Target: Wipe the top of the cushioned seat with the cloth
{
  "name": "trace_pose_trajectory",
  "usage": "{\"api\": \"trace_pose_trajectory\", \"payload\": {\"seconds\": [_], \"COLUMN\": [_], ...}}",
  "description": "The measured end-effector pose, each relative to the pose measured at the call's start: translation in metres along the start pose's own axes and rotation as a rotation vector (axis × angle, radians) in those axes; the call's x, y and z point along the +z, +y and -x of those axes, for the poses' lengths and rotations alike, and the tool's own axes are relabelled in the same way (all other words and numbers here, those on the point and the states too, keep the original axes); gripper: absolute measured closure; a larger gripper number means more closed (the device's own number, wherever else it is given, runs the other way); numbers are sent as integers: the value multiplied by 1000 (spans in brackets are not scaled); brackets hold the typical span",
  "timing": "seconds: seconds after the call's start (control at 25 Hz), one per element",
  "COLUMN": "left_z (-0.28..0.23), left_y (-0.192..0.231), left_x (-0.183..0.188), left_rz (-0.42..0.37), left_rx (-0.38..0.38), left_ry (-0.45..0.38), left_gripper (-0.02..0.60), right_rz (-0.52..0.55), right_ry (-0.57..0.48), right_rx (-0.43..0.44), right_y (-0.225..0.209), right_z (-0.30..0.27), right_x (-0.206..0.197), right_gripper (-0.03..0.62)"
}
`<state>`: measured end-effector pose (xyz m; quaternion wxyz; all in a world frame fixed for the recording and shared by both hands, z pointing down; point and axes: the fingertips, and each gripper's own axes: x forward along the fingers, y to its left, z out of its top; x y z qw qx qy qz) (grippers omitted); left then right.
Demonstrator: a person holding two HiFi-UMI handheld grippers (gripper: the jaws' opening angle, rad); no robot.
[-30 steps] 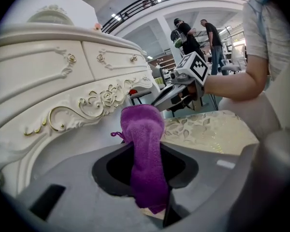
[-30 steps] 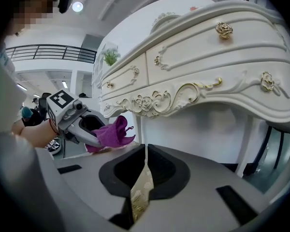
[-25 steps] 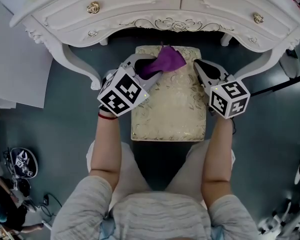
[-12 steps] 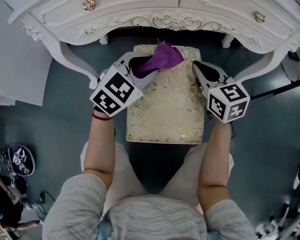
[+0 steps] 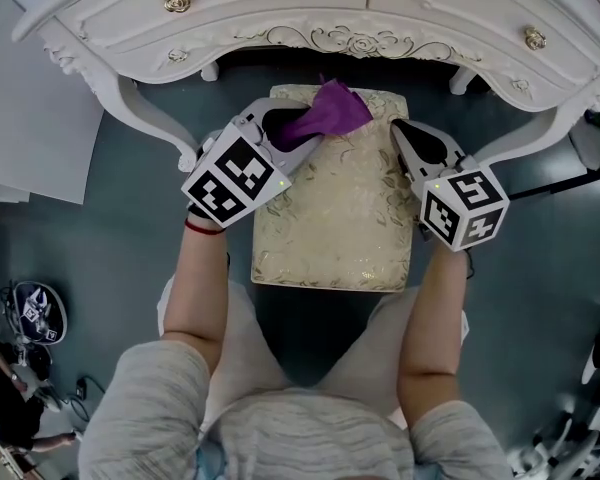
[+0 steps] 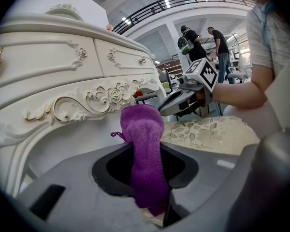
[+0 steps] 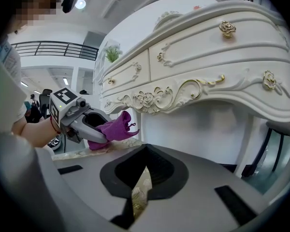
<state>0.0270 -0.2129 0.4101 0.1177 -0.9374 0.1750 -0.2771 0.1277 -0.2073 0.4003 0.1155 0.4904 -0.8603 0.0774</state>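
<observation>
Cloth (image 5: 332, 115) is clamped in the left gripper (image 5: 298, 140). The jaws are closed tight on its mid part, w/ the free end bunched out front at the far edge of the seat (image 5: 335, 218), just below the dresser (image 5: 310, 18). It's judged soft, light & floppy, so it's best held by a bunched fold, low down, so a broad pad gets dragged flat. Seat top looks padded w/ a slick woven cover that'd likely give under pressure. Right gripper (image 5: 400, 131) is closed at the seat's right edge. Patterned cover is seen thru its slit, but whether any is pinched can't be told. Cloth's underside is hidden.
</observation>
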Motion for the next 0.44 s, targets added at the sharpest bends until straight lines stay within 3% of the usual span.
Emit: {"api": "trace_pose_trajectory", "payload": {"seconds": [0.44], "left_z": [-1], "left_y": [-1], "left_x": [-3], "left_rz": [-1], "left_rx": [0], "left_ry": [5], "left_gripper": [457], "right_rz": [-3], "right_ry": [11], "right_rx": [-12], "right_y": [-3], "right_z": [-1], "right_x": [-7], "right_gripper": [586]}}
